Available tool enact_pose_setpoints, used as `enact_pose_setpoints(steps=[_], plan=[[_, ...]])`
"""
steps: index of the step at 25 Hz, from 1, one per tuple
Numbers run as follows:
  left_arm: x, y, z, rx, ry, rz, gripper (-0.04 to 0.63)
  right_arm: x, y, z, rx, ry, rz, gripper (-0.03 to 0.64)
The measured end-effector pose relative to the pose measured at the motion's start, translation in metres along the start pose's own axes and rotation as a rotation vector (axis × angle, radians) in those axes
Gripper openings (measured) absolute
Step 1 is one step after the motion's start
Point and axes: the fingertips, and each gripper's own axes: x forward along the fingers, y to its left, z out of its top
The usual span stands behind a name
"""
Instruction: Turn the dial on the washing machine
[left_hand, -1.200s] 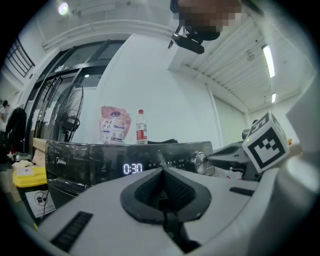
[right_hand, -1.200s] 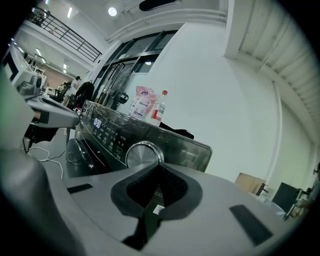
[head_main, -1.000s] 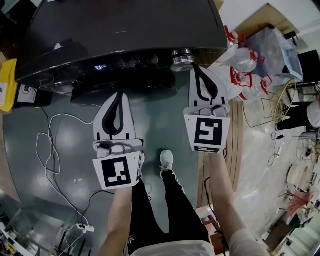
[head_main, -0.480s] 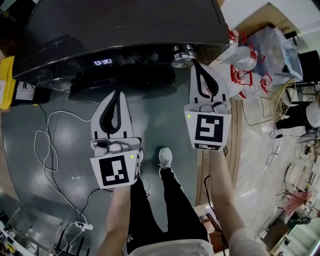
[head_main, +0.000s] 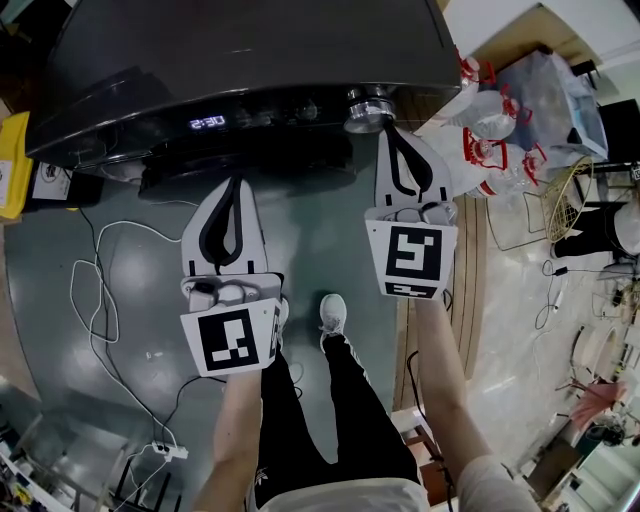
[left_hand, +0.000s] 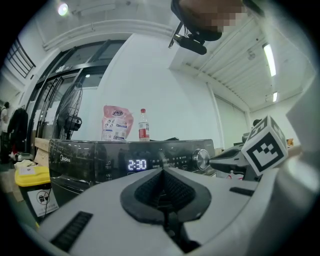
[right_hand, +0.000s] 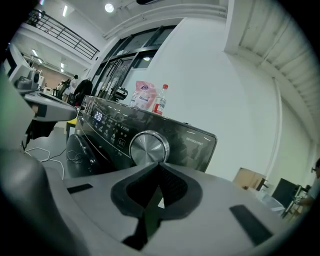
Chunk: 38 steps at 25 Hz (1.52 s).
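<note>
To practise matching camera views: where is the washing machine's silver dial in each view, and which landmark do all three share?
Head view: dial upper centre-right, just beyond the tips of the right gripper.
Left gripper view: small, right of centre.
Right gripper view: large, centre, just above the gripper's tips.
Shared landmark: lit 2:30 display, left of the dial everywhere.

A round, brushed-metal dial (right_hand: 149, 147) juts forward from the right end of the control panel on a dark, glossy washing machine (head_main: 250, 60). Further left along the machine's panel, past a row of small lit markings, its display (left_hand: 137, 164) glows 2:30.
</note>
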Motion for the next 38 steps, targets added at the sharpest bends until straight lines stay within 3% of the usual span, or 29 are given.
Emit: enact_pose_setpoints(steps=[31,38], plan=[[-0.009,0.023,0.006,-0.002,-0.033,0.042,-0.002,0.004,0.016,-0.009,0.001,0.04,0.029,0.002],[-0.01,0.029,0.01,0.002,-0.039,0.055,-0.002,0.009,0.047,0.002,-0.07,0.01,0.099,0.002]])
